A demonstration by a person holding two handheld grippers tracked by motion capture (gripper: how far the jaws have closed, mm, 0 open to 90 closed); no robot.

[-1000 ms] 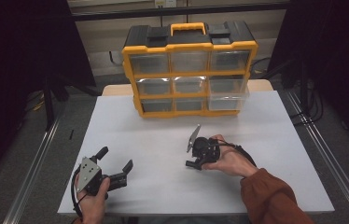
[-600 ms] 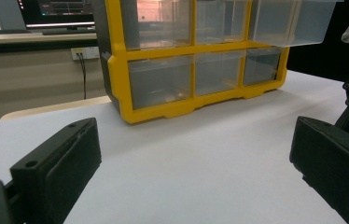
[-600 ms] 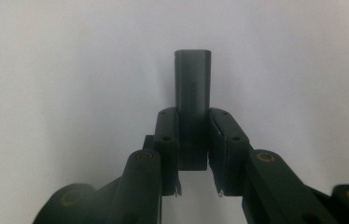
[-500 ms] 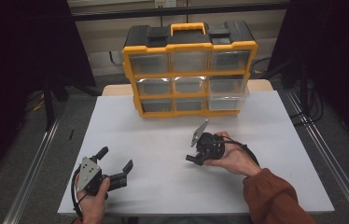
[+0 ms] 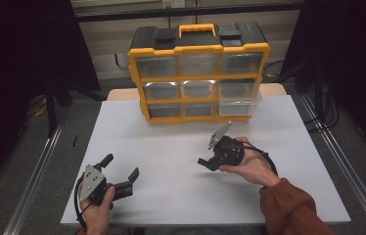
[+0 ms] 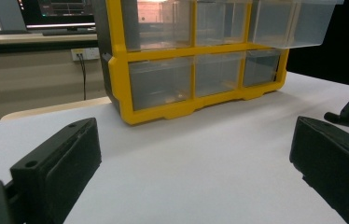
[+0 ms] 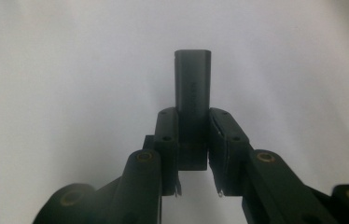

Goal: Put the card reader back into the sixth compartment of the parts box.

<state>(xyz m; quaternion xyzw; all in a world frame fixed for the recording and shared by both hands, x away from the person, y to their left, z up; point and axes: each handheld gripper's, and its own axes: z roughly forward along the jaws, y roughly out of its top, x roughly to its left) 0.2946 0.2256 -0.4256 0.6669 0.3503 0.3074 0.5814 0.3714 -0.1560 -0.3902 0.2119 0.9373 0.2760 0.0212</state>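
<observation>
A: From the high view, why does the left gripper [image 5: 122,177] sit so low at the near corner of the tabletop [image 5: 171,147]?

B: It looks parked. Its jaws are spread wide with nothing between them, pointing across the white surface. The right gripper [image 5: 205,163] is the busy one: the hand holds it above the middle of the tabletop, aimed leftward, well apart from the yellow organizer [image 5: 198,78] at the far edge. One clear drawer [image 5: 240,100] on the organizer's right side stands pulled out, probably so something can go in or come out.

A: And the left gripper view?

B: Its two black jaws sit at either edge of the frame, released, with bare tabletop between. The organizer [image 6: 196,60] fills the far side, and the pulled-out drawer [image 6: 294,23] juts toward the camera at the upper right.

A: The right gripper view?

B: There the jaws are clenched on a small dark block [image 7: 192,100], gripped at its lower end so most of it sticks out beyond the tips. Held that way, I judge, its free end can be set down or slotted in first.
</observation>
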